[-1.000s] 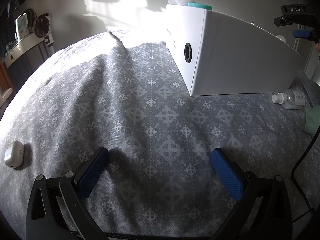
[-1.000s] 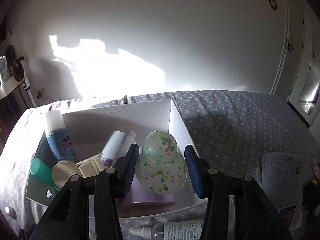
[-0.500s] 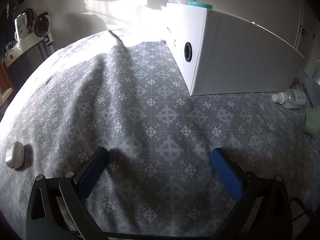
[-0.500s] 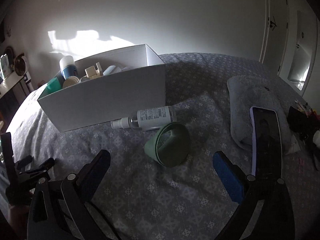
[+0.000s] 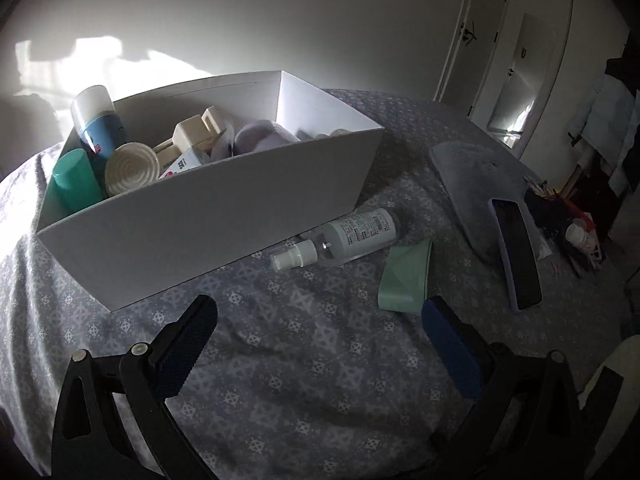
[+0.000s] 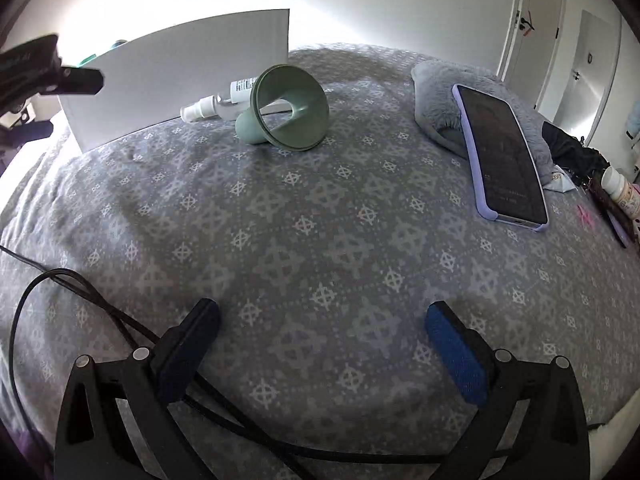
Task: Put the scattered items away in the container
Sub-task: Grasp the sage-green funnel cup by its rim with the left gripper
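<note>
Right gripper [image 6: 320,340] has left the box [image 6: 180,80], having dropped the speckled ball inside; jaws now spread wide, empty, low over the bedspread [image 6: 300,240]. Ahead of it: green funnel [image 6: 290,114], spray bottle [image 6: 218,100] just behind, against the box wall. Left gripper [image 5: 316,340] also wide open, empty, swung round to face the same two. Funnel likely next.
</note>
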Action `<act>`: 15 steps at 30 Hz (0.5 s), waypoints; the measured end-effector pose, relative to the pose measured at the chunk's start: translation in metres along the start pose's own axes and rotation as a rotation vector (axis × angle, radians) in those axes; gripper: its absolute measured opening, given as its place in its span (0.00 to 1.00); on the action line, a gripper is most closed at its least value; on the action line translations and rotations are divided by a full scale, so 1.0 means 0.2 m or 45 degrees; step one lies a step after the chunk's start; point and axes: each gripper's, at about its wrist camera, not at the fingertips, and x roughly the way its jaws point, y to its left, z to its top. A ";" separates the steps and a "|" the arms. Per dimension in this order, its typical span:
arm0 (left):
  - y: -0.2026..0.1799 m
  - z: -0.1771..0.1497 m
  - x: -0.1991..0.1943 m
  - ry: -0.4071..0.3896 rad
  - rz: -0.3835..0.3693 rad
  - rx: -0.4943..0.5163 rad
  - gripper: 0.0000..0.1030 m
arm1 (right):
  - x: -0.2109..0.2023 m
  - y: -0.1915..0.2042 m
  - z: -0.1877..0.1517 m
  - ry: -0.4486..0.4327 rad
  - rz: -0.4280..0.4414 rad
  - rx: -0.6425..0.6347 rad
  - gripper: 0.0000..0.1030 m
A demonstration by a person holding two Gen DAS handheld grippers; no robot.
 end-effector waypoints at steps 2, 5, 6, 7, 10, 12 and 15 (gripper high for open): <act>-0.12 0.06 0.13 0.085 -0.090 0.050 1.00 | 0.00 0.00 0.00 -0.004 0.002 0.001 1.00; -0.26 0.10 0.32 0.195 -0.064 0.112 1.00 | 0.00 0.01 0.00 -0.006 0.001 -0.002 1.00; -0.28 0.10 0.38 0.229 -0.039 0.118 1.00 | 0.00 0.01 0.00 -0.007 0.001 -0.002 1.00; -0.28 0.10 0.44 0.262 -0.021 0.113 1.00 | 0.00 0.01 0.00 -0.007 0.001 -0.002 1.00; -0.27 0.09 0.55 0.335 -0.026 0.046 1.00 | 0.00 0.01 0.00 -0.009 0.002 -0.001 1.00; -0.26 0.07 0.57 0.342 -0.075 0.006 0.87 | 0.00 0.01 0.00 -0.010 0.003 0.000 1.00; -0.27 0.06 0.53 0.319 -0.095 0.005 0.37 | 0.00 0.01 0.00 -0.010 0.002 0.000 1.00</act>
